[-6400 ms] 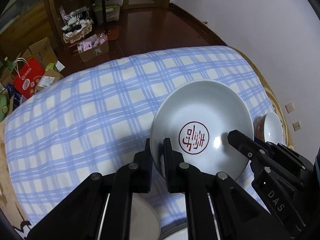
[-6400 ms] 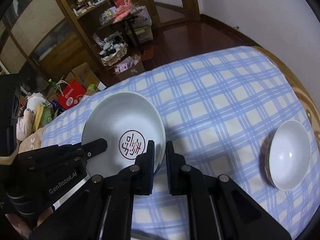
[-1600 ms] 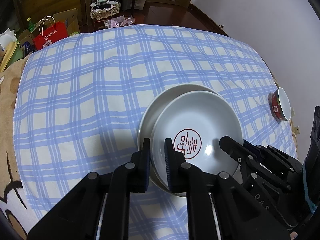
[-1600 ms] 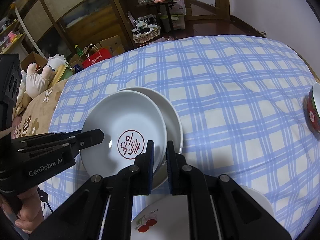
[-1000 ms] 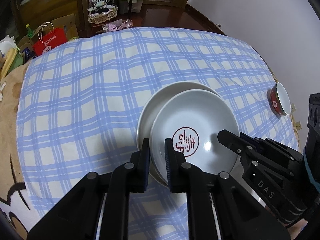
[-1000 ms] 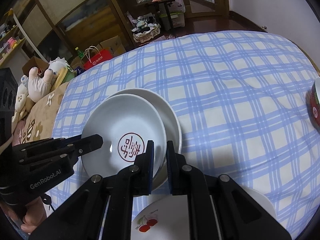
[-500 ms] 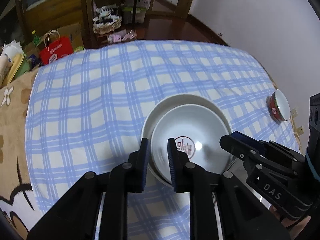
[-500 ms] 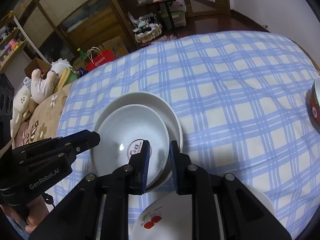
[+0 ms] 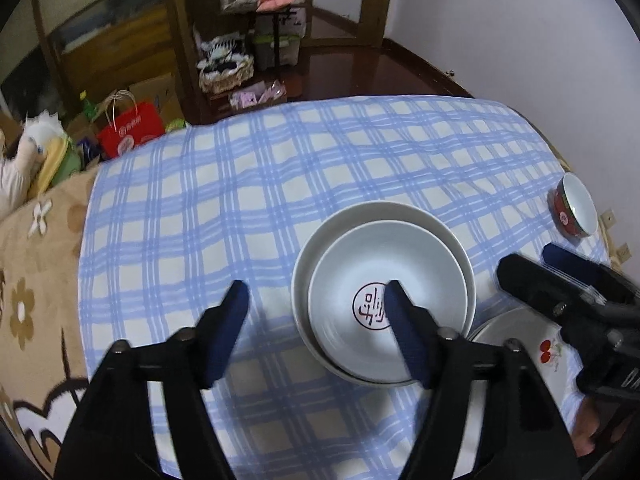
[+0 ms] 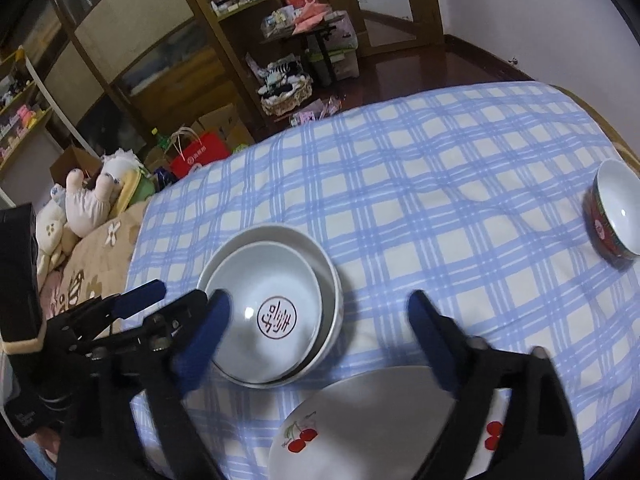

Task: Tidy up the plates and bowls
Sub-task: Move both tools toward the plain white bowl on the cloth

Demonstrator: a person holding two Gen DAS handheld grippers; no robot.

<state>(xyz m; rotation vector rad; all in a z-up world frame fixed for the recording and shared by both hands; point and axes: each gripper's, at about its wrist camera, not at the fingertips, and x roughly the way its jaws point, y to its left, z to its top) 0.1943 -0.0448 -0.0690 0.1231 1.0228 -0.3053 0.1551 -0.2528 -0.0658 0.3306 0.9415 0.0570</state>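
Note:
A white bowl with a red emblem point(image 9: 372, 280) point(image 10: 264, 276) rests nested inside a larger white bowl point(image 9: 380, 210) point(image 10: 280, 231) on the blue-checked cloth point(image 9: 240, 200). My left gripper point(image 9: 316, 308) hovers above the stack's left rim. Its jaws are opening and the pads touch nothing. My right gripper point(image 10: 318, 320) hangs over the stack's near right side. Its jaws are also opening wide, and neither pad presses on the bowl. Each gripper appears in the other's view: the right gripper point(image 9: 528, 258), the left gripper point(image 10: 180, 292).
A cherry-print plate point(image 10: 380, 420) point(image 9: 516, 332) lies near the front edge. A small red-sided bowl point(image 10: 614, 216) point(image 9: 576, 210) stands at the far right edge. A beige flowered cover point(image 9: 36, 280) lies left. Beyond the table are shelves, boxes and a red bag point(image 9: 132, 130).
Both grippers have let go of the emblem bowl, which now sits in the larger bowl. Their jaws went from shut to wide apart, and both hands rose a little.

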